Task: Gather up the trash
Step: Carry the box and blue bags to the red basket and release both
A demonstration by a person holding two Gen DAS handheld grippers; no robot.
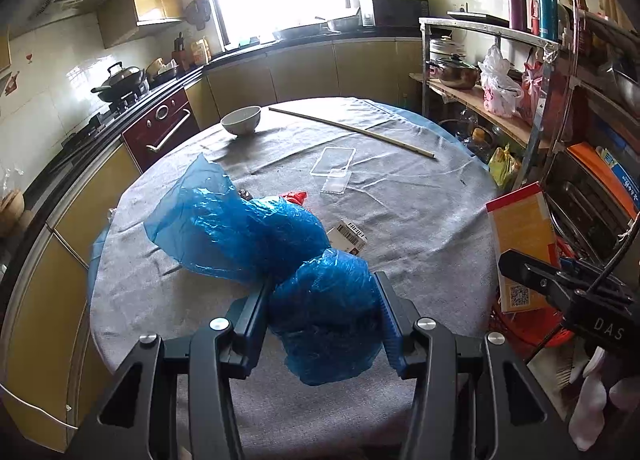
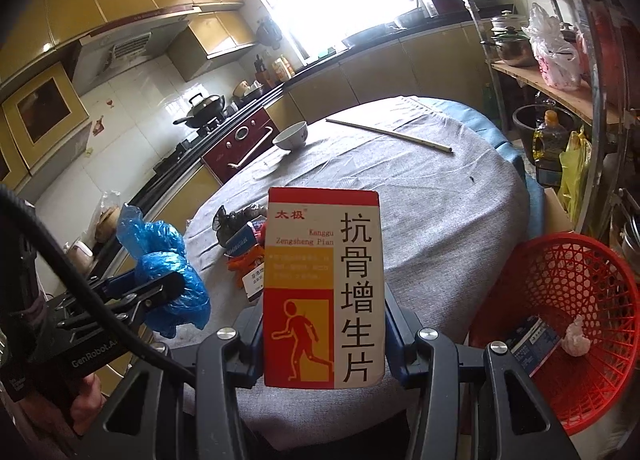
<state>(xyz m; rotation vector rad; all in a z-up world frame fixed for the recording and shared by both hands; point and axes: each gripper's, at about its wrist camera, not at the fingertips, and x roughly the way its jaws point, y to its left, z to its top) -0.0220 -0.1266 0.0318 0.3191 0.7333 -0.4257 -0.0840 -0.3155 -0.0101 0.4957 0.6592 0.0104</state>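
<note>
My left gripper [image 1: 324, 300] is shut on a crumpled blue plastic bag [image 1: 256, 232] and holds it above the near part of the round table; the same bag shows in the right wrist view [image 2: 168, 272]. My right gripper [image 2: 324, 312] is shut on a red, yellow and white medicine box [image 2: 324, 288], held upright at the table's right edge; the box also shows in the left wrist view [image 1: 520, 244]. A red mesh basket [image 2: 568, 324] stands low at the right with a blue box [image 2: 534, 342] and a white paper wad [image 2: 576, 340] inside.
On the grey-clothed table [image 1: 420, 220] lie a barcode carton [image 1: 348, 238], red wrapper [image 1: 294, 196], clear plastic pieces [image 1: 334, 168], a white bowl [image 1: 241, 120] and a long stick [image 1: 352, 130]. More wrappers lie by the bag [image 2: 244, 248]. A metal shelf rack [image 1: 540, 100] stands to the right.
</note>
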